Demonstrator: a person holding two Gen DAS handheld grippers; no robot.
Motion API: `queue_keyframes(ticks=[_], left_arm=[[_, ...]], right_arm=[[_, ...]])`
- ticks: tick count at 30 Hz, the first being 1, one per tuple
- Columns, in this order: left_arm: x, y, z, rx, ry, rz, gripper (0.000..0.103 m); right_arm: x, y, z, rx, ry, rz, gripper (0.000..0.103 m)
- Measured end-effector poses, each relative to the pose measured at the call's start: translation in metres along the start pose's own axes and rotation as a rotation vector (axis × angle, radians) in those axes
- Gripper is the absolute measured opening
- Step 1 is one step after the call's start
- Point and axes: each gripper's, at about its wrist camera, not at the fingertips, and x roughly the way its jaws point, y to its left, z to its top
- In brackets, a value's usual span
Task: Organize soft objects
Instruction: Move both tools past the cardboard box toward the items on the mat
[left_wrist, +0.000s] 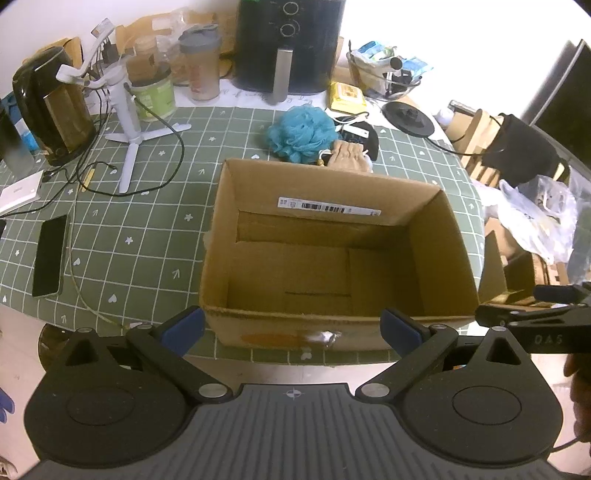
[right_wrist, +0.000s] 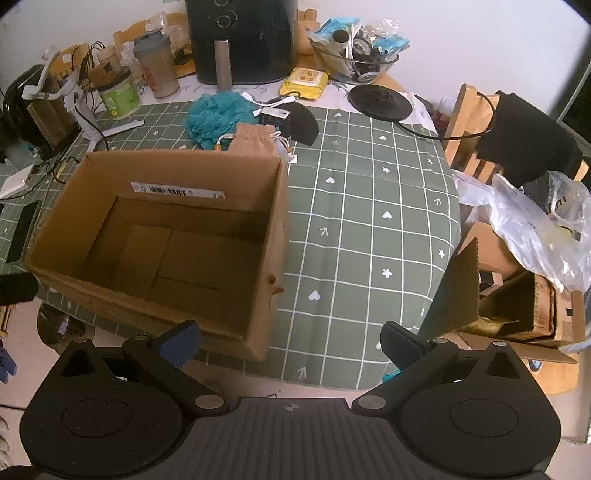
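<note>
An open cardboard box (left_wrist: 439, 236) (right_wrist: 273, 206) stands on the green checked tablecloth with nothing in it. Behind it lie a blue bath puff (left_wrist: 301, 131) (right_wrist: 212, 116), a tan drawstring pouch (left_wrist: 349, 157) (right_wrist: 255, 138) and a black soft item (left_wrist: 364, 138) (right_wrist: 303, 122). My left gripper (left_wrist: 291, 330) hangs open over the box's near wall, nothing between its fingers. My right gripper (right_wrist: 290, 343) is open too, above the near table edge just right of the box. Part of the right gripper (left_wrist: 532, 317) shows at the left wrist view's right edge.
At the back stand a black air fryer (left_wrist: 288, 44) (right_wrist: 240, 37), a kettle (left_wrist: 51, 103), a shaker bottle (left_wrist: 201, 66), a white tripod (left_wrist: 125, 110) with cables, and a glass bowl (right_wrist: 354, 59). A phone (left_wrist: 50, 254) lies left. A chair with bags and cartons (right_wrist: 517, 229) crowds the right.
</note>
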Motion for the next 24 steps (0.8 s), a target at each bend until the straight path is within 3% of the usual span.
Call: queue_keyframes(ticks=[9,20,24], left_arm=[[0.008,0.007,0.012,0.048,-0.025,0.001,0.103],[0.009,0.019,0.035,0.132,-0.093,-0.078,0.103],[0.007,0.029,0.047,0.131,-0.126,-0.094,0.103]], right_arm=[[0.003,-0.001,0.021,0.038,-0.02,0.056,0.103],[0.013,0.017,0.053,-0.005,-0.069,0.019,0.103],[0.024,0.021,0.058,0.007,-0.063,-0.04,0.103]])
